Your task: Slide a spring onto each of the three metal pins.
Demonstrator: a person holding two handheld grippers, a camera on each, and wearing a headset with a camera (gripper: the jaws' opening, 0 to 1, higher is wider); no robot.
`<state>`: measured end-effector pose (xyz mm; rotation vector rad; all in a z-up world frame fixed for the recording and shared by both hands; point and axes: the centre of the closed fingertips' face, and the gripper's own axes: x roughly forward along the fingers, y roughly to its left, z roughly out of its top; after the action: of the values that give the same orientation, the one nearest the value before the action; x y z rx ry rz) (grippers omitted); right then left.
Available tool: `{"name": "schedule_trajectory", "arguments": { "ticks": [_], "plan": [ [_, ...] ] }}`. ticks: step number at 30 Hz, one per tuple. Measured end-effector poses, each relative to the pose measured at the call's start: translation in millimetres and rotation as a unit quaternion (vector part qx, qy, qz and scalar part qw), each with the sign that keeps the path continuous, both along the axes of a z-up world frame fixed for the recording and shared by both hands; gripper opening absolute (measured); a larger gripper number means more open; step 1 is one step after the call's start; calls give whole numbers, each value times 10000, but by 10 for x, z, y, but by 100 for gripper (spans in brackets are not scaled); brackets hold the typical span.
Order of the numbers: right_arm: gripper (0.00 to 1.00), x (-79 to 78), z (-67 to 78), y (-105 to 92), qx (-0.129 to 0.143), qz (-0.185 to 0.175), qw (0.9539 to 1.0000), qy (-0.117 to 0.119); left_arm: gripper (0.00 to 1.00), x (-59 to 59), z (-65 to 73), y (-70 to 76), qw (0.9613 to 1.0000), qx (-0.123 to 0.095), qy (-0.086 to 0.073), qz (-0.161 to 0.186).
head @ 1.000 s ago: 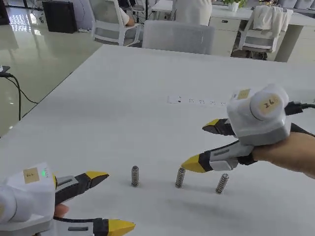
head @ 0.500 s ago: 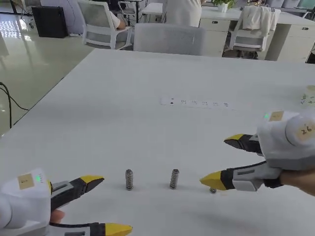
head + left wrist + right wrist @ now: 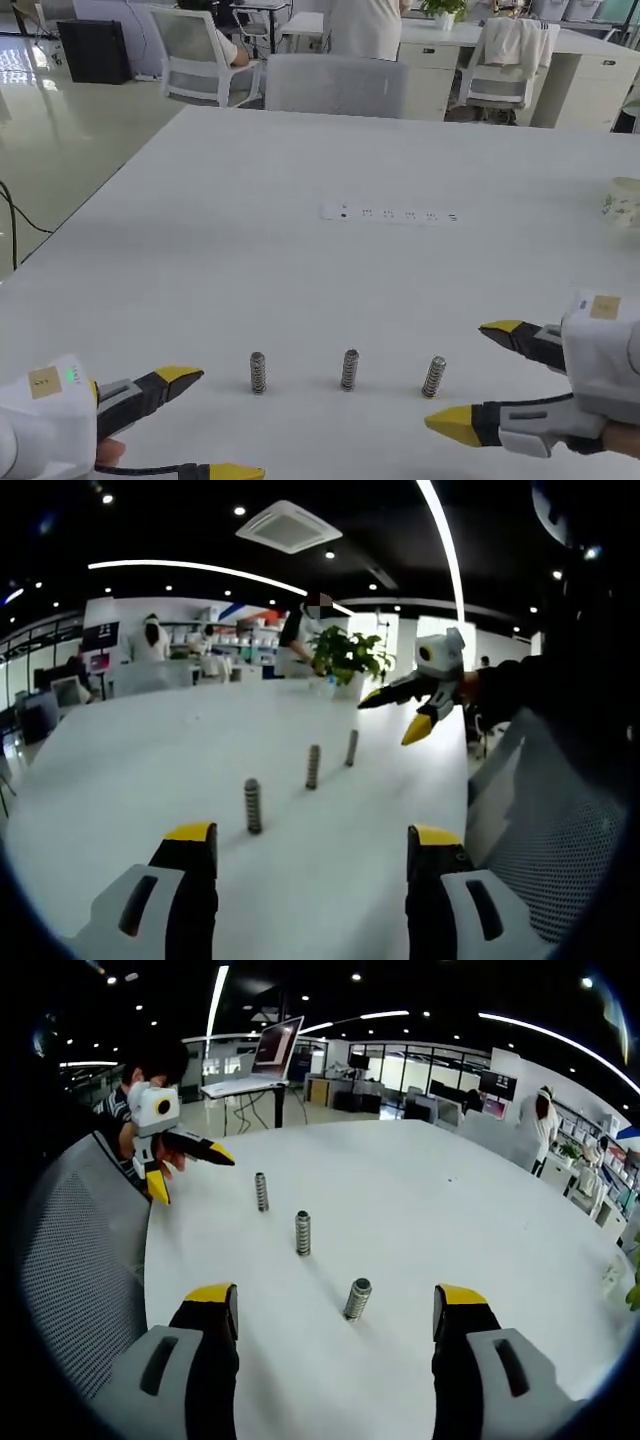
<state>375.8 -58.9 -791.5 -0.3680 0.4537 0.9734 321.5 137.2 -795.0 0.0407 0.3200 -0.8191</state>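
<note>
- The three springs (image 3: 349, 369): coiled grey metal with a dull sheen.
- The table (image 3: 300, 270): smooth, matt white.
- The left gripper (image 3: 222, 422) and right gripper (image 3: 462, 375): white plastic bodies, black jaws tipped matt yellow.
- The floor (image 3: 60, 130), far left: glossy, reflective.

Head view from above; gripper views low, opposed (springs (image 3: 348, 370) shared)

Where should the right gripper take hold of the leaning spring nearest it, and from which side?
I'd grip the spring across its upper coils, where it is narrow and free of the table. Come in level from the right gripper's side: it stands nearly upright, leaning slightly, nothing lies between, and the middle spring stands apart beyond it.
</note>
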Motion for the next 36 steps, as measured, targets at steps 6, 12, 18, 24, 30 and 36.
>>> {"name": "schedule_trajectory", "arguments": {
  "ticks": [6, 12, 18, 24, 30, 36],
  "plan": [
    [85, -108, -129, -18, 73, -5, 10000, 50, 74, -11, -7, -3, 10000, -33, 15, 31],
    [88, -146, -182, 0, 222, -101, 9997, 52, 75, 3, -11, 12, 10000, -66, 11, 74],
    [90, -168, -222, 39, 269, -128, 9995, 71, 75, 11, -32, 26, 9998, -128, 45, 131],
    [91, -173, -238, 58, 299, -138, 9994, 93, 75, 19, -34, 44, 9997, -148, 48, 179],
    [92, -181, -259, 75, 296, -142, 9994, 140, 75, 23, -36, 39, 9996, -184, 63, 202],
    [93, -177, -242, 76, 337, -164, 9992, 135, 75, 26, -41, 20, 9996, -191, 72, 183]
  ]
}}
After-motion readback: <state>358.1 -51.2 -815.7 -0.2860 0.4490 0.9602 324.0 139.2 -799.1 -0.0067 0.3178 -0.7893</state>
